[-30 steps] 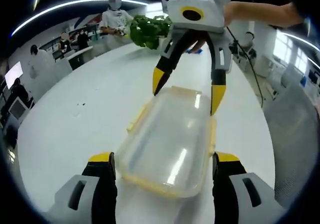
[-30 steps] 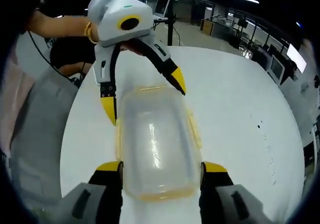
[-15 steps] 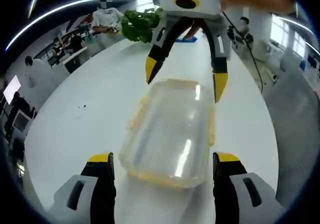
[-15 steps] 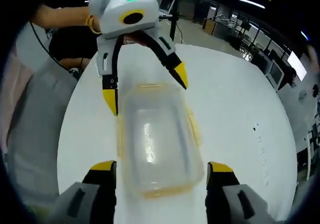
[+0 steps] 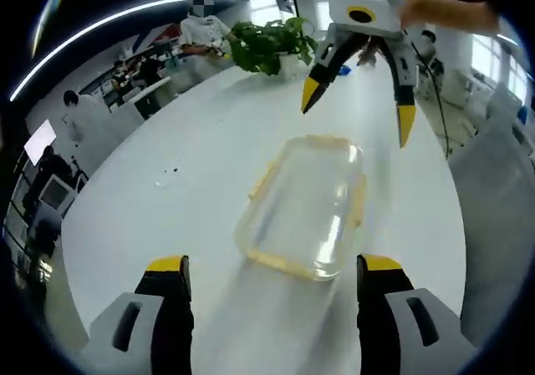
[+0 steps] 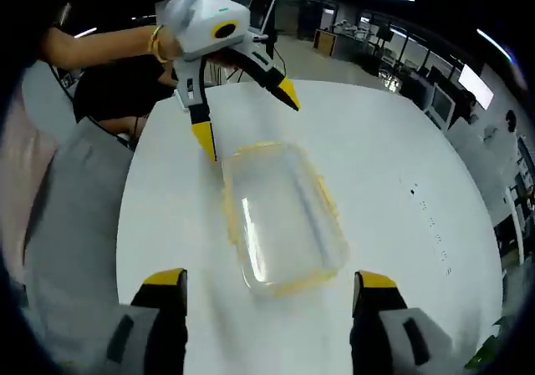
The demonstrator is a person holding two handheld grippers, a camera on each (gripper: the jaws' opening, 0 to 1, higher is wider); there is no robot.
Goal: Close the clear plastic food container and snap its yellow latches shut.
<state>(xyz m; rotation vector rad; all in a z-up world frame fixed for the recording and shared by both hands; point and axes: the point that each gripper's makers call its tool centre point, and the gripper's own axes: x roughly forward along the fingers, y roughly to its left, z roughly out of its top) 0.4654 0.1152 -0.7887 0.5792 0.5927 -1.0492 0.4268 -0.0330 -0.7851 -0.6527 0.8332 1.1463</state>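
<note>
Container down, both grippers clear!
The container (image 5: 305,210) lay on the white tabletop (image 5: 167,216), long axis running between the left gripper (image 5: 273,268) and right gripper (image 5: 359,108); all fingers gaped wide, holding nothing.

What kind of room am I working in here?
Probably an open-plan office or lab. The container sits on a large white table; beyond it, people sit at a desk, computer monitors line the far side, and a potted plant stands at the table's end.
</note>
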